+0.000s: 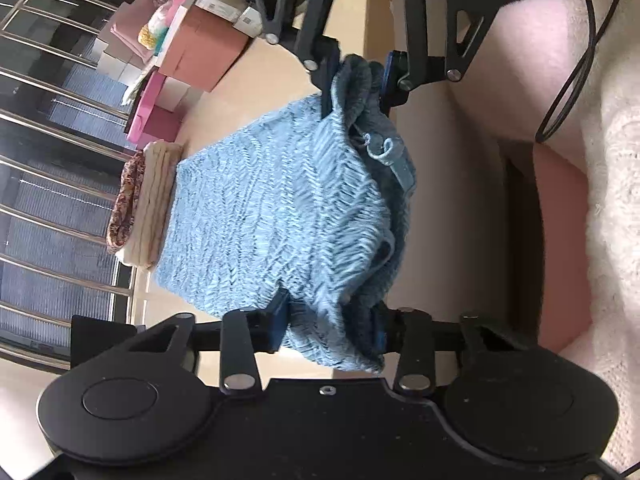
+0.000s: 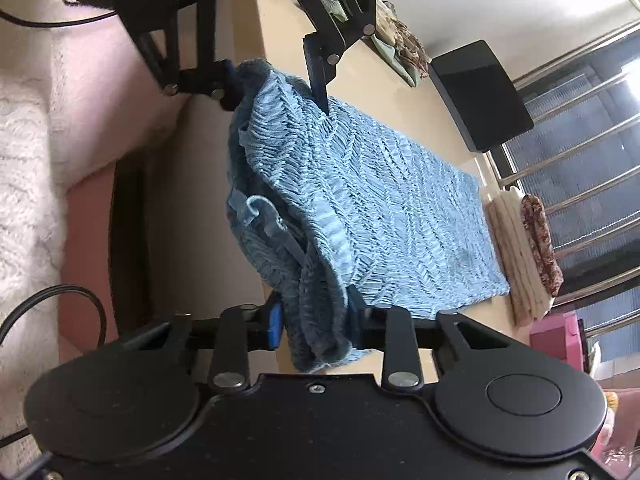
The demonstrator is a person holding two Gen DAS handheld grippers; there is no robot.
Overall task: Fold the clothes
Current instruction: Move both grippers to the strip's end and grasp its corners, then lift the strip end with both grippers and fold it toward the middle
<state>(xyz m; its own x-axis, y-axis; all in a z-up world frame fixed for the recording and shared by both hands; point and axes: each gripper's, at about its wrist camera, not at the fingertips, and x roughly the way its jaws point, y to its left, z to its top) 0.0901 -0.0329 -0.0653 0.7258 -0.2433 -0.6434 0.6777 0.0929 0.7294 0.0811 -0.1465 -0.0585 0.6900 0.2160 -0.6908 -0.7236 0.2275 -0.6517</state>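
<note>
A blue knitted garment (image 1: 260,208) (image 2: 380,208) lies along the beige table (image 1: 452,220) (image 2: 192,200), its near edge lifted and bunched. In the left wrist view my left gripper (image 1: 330,320) is shut on one bunched corner, blue pads pressing the knit from both sides. My right gripper (image 1: 356,84) pinches the other corner at the top of that view. The right wrist view shows the same from the other side: right gripper (image 2: 316,320) shut on thick folds, left gripper (image 2: 276,88) gripping the far corner. A loose tie string (image 1: 380,148) hangs at the lifted edge.
A folded cream stack (image 1: 148,204) (image 2: 516,252) with a patterned cloth sits at the garment's far end. Pink boxes (image 1: 200,52), a black flat case (image 2: 480,96) and a heap of clothes (image 2: 400,40) line the table edges. Window bars (image 1: 48,160) stand behind. A person's fuzzy pale sleeve (image 2: 24,160) is close.
</note>
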